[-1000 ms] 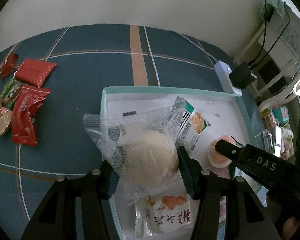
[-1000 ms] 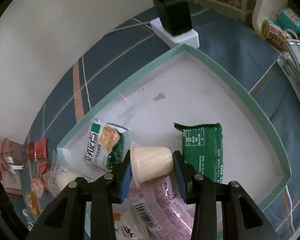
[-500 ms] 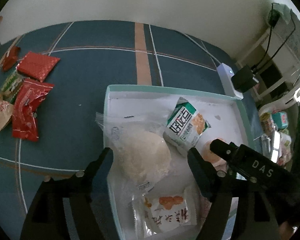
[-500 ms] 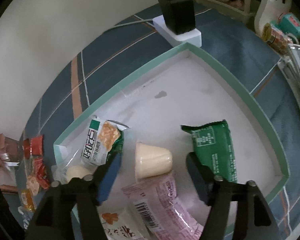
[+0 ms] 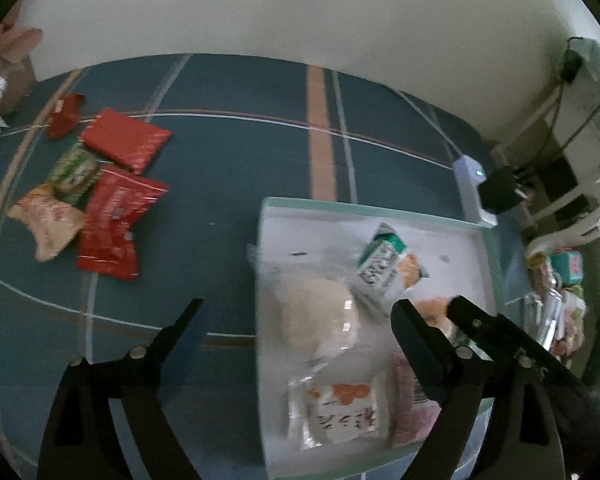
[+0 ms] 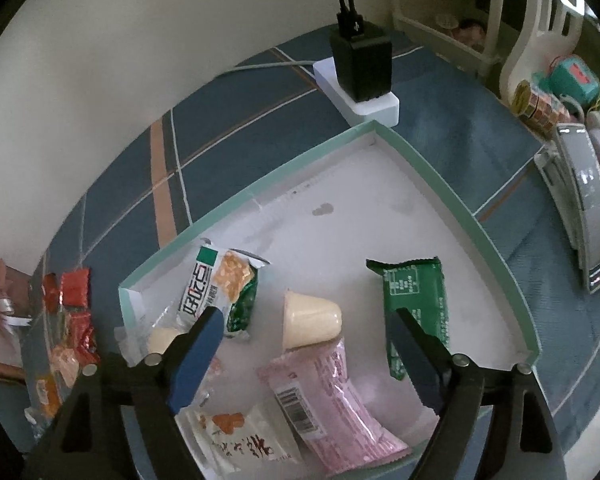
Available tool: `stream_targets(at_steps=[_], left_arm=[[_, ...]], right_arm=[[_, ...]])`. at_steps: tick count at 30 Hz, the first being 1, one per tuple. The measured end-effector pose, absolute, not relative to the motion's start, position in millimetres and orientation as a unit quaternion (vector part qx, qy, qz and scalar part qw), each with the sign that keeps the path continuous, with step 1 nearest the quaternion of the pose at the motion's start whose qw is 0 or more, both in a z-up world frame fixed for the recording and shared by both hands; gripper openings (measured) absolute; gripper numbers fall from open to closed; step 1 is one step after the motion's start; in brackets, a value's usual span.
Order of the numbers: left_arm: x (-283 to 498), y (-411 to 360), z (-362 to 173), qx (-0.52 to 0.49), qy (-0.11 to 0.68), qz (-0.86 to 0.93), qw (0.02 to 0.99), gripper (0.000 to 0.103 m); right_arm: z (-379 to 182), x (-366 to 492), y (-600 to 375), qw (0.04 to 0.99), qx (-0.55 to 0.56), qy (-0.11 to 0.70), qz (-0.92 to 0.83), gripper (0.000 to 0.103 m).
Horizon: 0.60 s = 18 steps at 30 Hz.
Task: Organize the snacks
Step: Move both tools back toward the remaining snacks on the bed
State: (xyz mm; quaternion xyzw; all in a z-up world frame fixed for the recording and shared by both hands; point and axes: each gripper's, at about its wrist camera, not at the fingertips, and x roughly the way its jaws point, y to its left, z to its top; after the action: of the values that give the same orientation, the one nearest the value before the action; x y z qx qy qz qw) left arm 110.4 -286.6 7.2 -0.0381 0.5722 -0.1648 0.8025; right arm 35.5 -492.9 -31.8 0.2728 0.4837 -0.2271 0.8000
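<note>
Glossy plastic wrappers (image 6: 332, 394) in matt cardboard tray (image 6: 452, 200).

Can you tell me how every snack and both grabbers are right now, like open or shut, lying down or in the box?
Left gripper: open, empty.
Right gripper: open, empty.
Shallow white box with green rim: open, no lid.
Pale yellow jelly cup: in box, on its side.
Dark green wrapped bar: lying flat in box.
Pink wrapped snack: flat in box.
Round bun in clear bag: sealed, in box.
Red foil packets: outside box, on cloth.
</note>
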Motion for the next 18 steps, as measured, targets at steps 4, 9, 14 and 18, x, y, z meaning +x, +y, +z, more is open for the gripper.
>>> stream_targets(at_steps=[4,9,14,18], left_arm=[[114,-274,8,-0.040,0.577,-0.135,0.805,0.094],[120,-261,1,-0.048,0.588,-0.096,0.802,0.094],[123,-253,-7,-0.057,0.598,-0.077,0.795,0.094],[121,-248,-7,-0.050,0.593,-0.055,0.802,0.097]], right_arm=[[-30,36,-490,0.797,0.264,0.492,-0.229,0.087],[-29,30,-488,0.794,0.255,0.502,-0.231,0.094],[-37,32,-487,0.787,0.250,0.514,-0.233,0.094],[-40,33,-487,0.786,0.247,0.519,-0.229,0.101]])
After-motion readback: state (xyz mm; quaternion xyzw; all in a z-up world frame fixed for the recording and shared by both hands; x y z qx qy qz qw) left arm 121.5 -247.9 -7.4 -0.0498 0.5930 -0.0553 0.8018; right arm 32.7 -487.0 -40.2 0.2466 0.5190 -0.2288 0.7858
